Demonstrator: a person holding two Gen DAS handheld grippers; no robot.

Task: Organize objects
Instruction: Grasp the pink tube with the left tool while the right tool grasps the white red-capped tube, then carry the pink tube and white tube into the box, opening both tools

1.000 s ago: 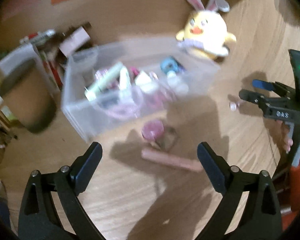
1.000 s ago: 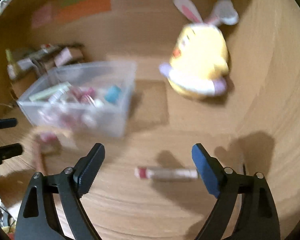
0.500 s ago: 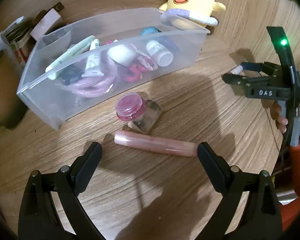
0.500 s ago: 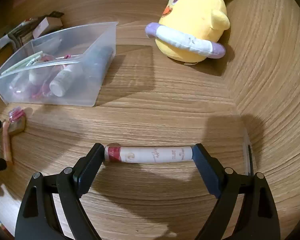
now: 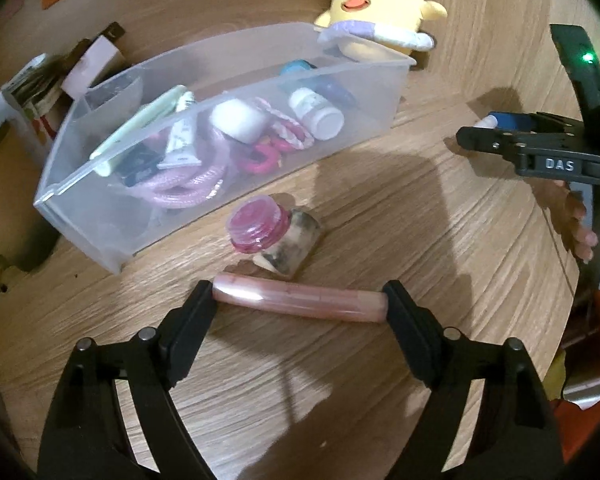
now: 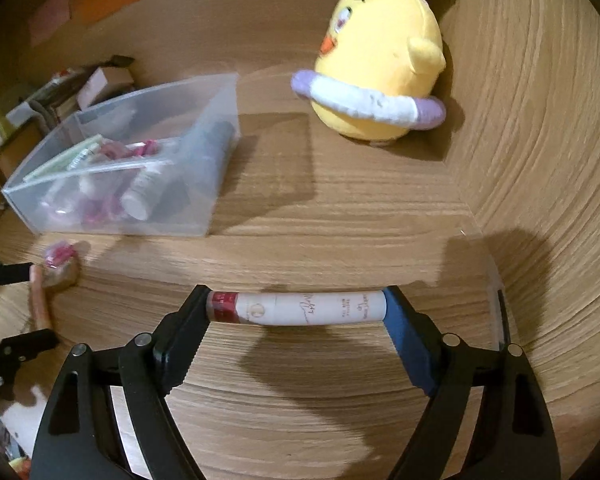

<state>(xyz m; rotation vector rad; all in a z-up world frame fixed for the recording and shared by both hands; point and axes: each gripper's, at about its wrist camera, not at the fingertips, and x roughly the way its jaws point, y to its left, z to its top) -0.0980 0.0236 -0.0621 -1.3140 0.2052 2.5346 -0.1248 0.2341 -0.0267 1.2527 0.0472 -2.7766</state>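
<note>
On a wood-grain desk (image 6: 340,216), two hand-held tools close on two slim tubes at once. At lower centre of the left wrist view, the left tool (image 5: 300,304) spans a glossy pink tube (image 5: 300,303) lengthwise, its black jaws closing with a tip at each end of the tube, which lies on the desk. Whether the pads already press on it cannot be told. Just above the tube lies a small jar with a ribbed pink lid (image 5: 274,236), tipped on its side.

At lower centre of the right wrist view, the right tool (image 6: 298,310) frames a white tube (image 6: 300,309) with a dark red cap at its left end and fine script along its body. Its jaws, one black and one faced in blue, are closing with the tube end to end between them, both tips at the tube's ends.

A clear plastic bin (image 5: 364,120) sits in the upper left of both views, holding a white bottle (image 5: 316,114), pink coiled rings and other small toiletries. A yellow chick plush (image 6: 380,68) with bunny ears and a lilac-and-white ring round its body stands at upper right, behind the bin.
</note>
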